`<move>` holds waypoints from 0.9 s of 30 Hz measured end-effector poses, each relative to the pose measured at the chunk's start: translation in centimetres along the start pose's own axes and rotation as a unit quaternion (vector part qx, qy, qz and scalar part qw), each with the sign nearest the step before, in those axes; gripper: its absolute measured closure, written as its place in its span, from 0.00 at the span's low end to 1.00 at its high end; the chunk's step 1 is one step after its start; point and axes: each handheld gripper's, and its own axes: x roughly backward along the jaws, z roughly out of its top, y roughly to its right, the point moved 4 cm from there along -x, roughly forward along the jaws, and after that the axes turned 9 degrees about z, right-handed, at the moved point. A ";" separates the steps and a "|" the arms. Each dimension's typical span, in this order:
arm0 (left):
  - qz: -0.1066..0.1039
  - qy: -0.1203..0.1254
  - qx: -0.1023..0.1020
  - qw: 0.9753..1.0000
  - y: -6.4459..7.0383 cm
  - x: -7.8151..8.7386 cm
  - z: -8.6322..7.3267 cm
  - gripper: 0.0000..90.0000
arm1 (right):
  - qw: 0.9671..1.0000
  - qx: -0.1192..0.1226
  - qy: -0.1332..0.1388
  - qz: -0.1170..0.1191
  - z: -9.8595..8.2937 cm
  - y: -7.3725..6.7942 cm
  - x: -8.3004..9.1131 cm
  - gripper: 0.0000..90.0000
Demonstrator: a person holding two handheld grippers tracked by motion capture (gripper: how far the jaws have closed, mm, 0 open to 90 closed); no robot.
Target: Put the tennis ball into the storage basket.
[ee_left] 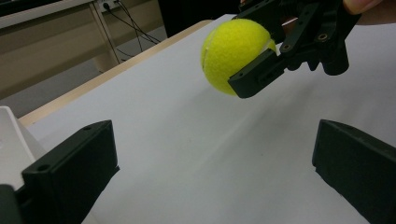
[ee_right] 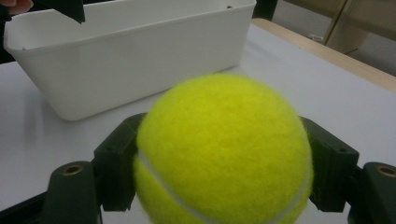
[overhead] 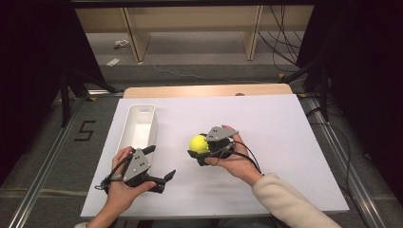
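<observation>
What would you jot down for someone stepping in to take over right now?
Right hand-held gripper: shut on the tennis ball, held clear of the table.
Left hand-held gripper: open, holding nothing, near the table's front edge.
White bin: on the left side, looks empty.
Done: ball picked up.
Left, likely: carry the ball over the bin and release it.

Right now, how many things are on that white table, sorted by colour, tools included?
Yellow: 1, the tennis ball, held in the right tool.
White: 1, the long bin.
Black: 2, the right tool and the left tool, its jaws apart.
Total: 4.
</observation>
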 end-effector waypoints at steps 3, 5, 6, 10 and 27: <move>0.000 0.000 0.000 1.000 0.0 0.0 0.0 0.00 | 1.000 0.002 0.002 0.000 0.2 0.0 0.0 0.29; 0.000 0.000 -0.001 1.000 0.0 0.0 0.0 0.00 | 1.000 0.001 0.003 0.000 0.3 0.0 0.0 0.29; 0.000 0.000 0.000 1.000 0.0 0.0 0.0 0.00 | 1.000 0.001 0.004 0.000 0.3 0.0 0.0 0.29; 0.000 -0.002 -0.003 1.000 0.0 0.0 0.0 0.00 | 1.000 0.001 0.006 -0.001 0.5 0.0 -0.1 0.29; 0.000 -0.001 -0.002 1.000 0.0 0.0 0.0 0.00 | 1.000 0.007 0.014 -0.001 1.4 0.0 -0.3 0.29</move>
